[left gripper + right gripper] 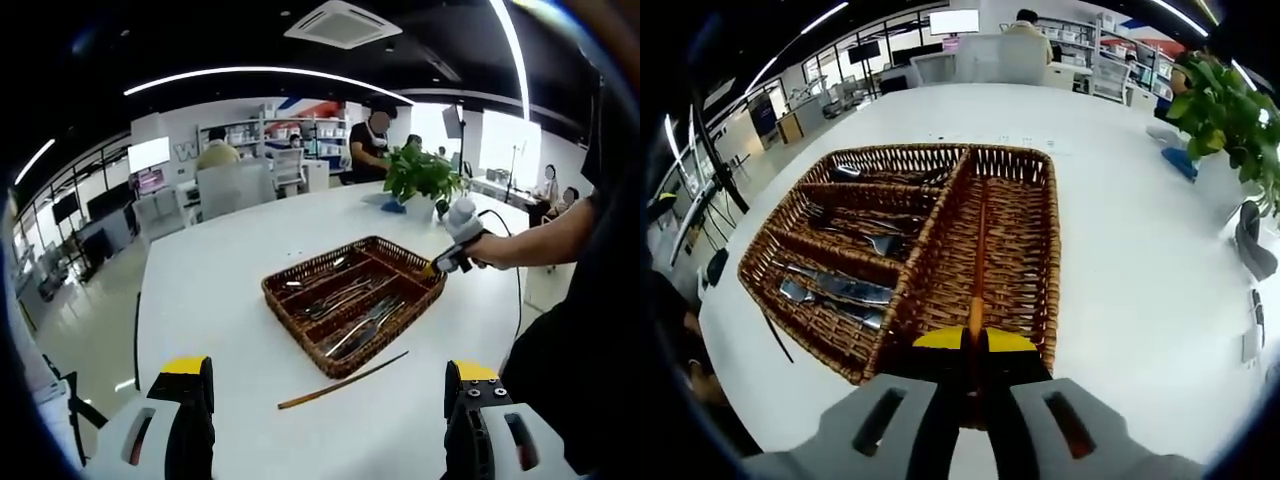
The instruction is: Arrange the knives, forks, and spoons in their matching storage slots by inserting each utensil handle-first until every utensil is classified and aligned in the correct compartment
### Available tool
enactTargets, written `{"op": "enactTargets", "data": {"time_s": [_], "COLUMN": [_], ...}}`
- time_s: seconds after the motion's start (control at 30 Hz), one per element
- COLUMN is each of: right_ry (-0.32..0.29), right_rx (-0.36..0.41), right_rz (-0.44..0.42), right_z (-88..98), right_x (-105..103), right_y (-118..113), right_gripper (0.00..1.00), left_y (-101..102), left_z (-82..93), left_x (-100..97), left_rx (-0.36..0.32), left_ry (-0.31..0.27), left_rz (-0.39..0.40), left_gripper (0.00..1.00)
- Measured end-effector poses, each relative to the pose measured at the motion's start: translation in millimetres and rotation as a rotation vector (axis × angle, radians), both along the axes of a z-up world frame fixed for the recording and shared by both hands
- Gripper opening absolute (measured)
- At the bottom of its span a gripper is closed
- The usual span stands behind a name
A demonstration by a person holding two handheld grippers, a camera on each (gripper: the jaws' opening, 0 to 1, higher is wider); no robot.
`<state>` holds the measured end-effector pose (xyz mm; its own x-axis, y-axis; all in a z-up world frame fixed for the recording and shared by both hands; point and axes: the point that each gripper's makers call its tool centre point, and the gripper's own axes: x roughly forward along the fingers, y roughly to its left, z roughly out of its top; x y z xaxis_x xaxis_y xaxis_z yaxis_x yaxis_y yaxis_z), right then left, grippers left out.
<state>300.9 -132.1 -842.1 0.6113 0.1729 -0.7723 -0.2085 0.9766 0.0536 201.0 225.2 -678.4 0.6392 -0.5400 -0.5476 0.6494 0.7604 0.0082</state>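
Observation:
A brown wicker cutlery basket sits on the white table. My right gripper is shut on a thin brown chopstick, which lies lengthwise in the basket's long right compartment. The three short compartments to its left hold metal cutlery. In the left gripper view, the right gripper, held in a hand, has its tip at the basket's right rim. My left gripper is open and holds nothing, well short of the basket. A second chopstick lies on the table in front of the basket.
A potted plant in a white pot stands behind the basket, with a blue cloth beside it. The table is wide and white. Chairs, desks and people are in the room beyond.

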Motion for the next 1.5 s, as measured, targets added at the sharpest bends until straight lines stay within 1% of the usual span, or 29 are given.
{"op": "enactTargets", "data": {"time_s": [0.07, 0.2, 0.5, 0.8, 0.9, 1.03, 1.07, 1.1, 1.23, 1.3, 1.33, 1.37, 1.4, 1.43, 1.47, 1.5], "right_ry": [0.007, 0.041, 0.061, 0.068, 0.064, 0.050, 0.031, 0.024, -0.035, -0.084, -0.091, -0.104, -0.111, -0.134, -0.155, -0.187], "right_rx": [-0.004, -0.017, -0.021, -0.029, -0.018, -0.010, -0.021, -0.019, 0.018, 0.030, 0.037, 0.064, 0.070, 0.076, 0.071, 0.072], "right_rz": [0.003, 0.005, 0.013, 0.036, 0.039, 0.076, 0.091, 0.093, 0.106, 0.144, 0.158, 0.195, 0.208, 0.241, 0.267, 0.295], "right_z": [-2.2, -11.2, -20.5, -22.4, -21.9, -18.2, -13.8, -11.0, 9.3, 23.1, 27.7, 35.3, 38.3, 46.5, 51.8, 60.8], "right_x": [0.1, -2.0, -4.8, -4.8, -4.8, -5.9, -5.1, -5.1, 0.4, 4.6, 4.5, 4.1, 4.1, 4.3, 5.3, 6.2], "right_y": [0.5, -0.4, -1.3, 0.1, 0.2, 3.1, 2.9, 2.8, 3.9, 4.5, 4.3, 7.4, 8.5, 9.2, 8.6, 8.4], "right_gripper": [0.03, 0.03, 0.03, 0.04, 0.04, 0.04, 0.05, 0.07, 0.16, 0.20, 0.22, 0.26, 0.30, 0.35, 0.40, 0.48], "left_y": [-0.6, -1.1, 2.3, 1.7, 0.2, -2.8, -2.9, -3.2, -5.6, -7.1, -7.8, -8.8, -9.4, -10.3, -11.2, -11.8], "left_z": [0.2, 1.2, 0.2, -0.7, -1.2, 0.8, 0.9, 1.1, 2.3, 2.6, 3.0, 3.6, 4.0, 4.2, 3.9, 3.7], "left_x": [0.1, 1.1, 0.6, 1.9, 2.5, 4.5, 4.7, 5.0, 5.5, 5.6, 5.8, 6.2, 6.5, 7.0, 7.6, 8.0], "left_rx": [0.001, 0.000, 0.004, 0.000, 0.001, -0.001, 0.002, 0.004, 0.001, 0.001, 0.001, -0.001, -0.002, -0.003, -0.002, -0.002], "left_ry": [0.000, -0.002, 0.002, 0.003, 0.003, -0.003, -0.005, -0.007, -0.010, -0.012, -0.013, -0.016, -0.018, -0.020, -0.021, -0.021], "left_rz": [-0.002, -0.004, 0.000, 0.002, -0.001, -0.006, -0.008, -0.009, -0.012, -0.014, -0.015, -0.017, -0.017, -0.019, -0.021, -0.022], "left_gripper": [1.00, 1.00, 1.00, 1.00, 1.00, 1.00, 1.00, 1.00, 1.00, 1.00, 1.00, 1.00, 1.00, 1.00, 1.00, 1.00]}}
